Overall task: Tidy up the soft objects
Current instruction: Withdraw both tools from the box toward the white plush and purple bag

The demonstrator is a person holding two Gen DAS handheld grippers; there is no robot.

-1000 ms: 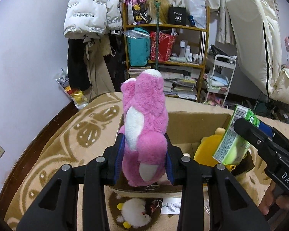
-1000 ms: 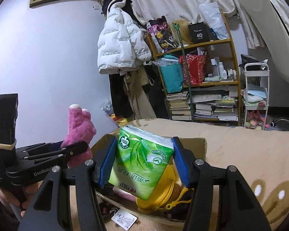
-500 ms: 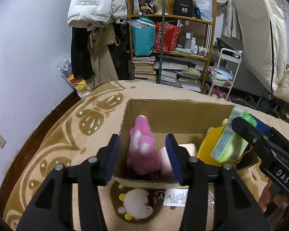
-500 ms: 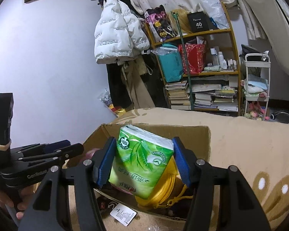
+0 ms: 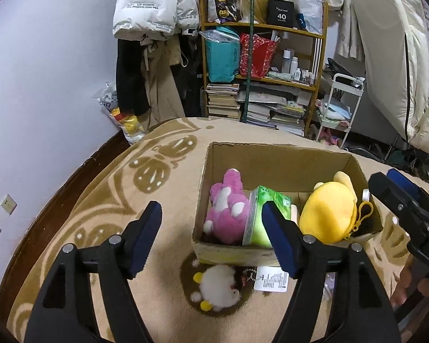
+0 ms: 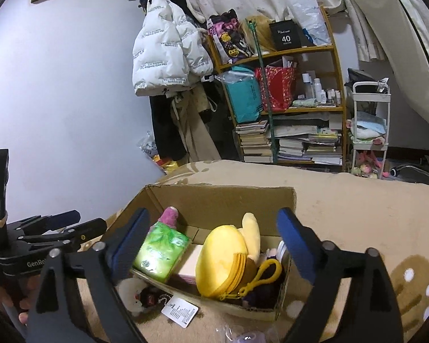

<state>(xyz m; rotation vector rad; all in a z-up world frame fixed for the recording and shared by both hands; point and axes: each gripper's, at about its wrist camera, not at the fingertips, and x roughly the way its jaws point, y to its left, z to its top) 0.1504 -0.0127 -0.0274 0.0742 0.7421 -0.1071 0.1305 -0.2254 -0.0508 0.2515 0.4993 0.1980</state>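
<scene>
Most of the sorting looks done: just ahead of both hand-held grippers, the open brown cardboard box [image 5: 283, 157] on the beige patterned bed cover [image 5: 163, 171] already holds one pink and white plush toy [image 5: 227, 211] at its left end, one green plastic-wrapped tissue pack [image 5: 260, 214] leaning against it in the middle, and one round yellow plush pouch with a yellow clip [image 5: 329, 214] at its right end. The left hand-held gripper [image 5: 211, 237] has its jaws opening with nothing between them, the box edge just beyond its right finger. The right hand-held gripper [image 6: 211, 245] is also opening, wide and empty, the tissue pack lying free just past its left finger. Left to do, I judge: one white fluffy plush with yellow feet [image 5: 217, 288] lies outside, below the box's near wall, beside a white paper tag [image 5: 271, 278]
</scene>
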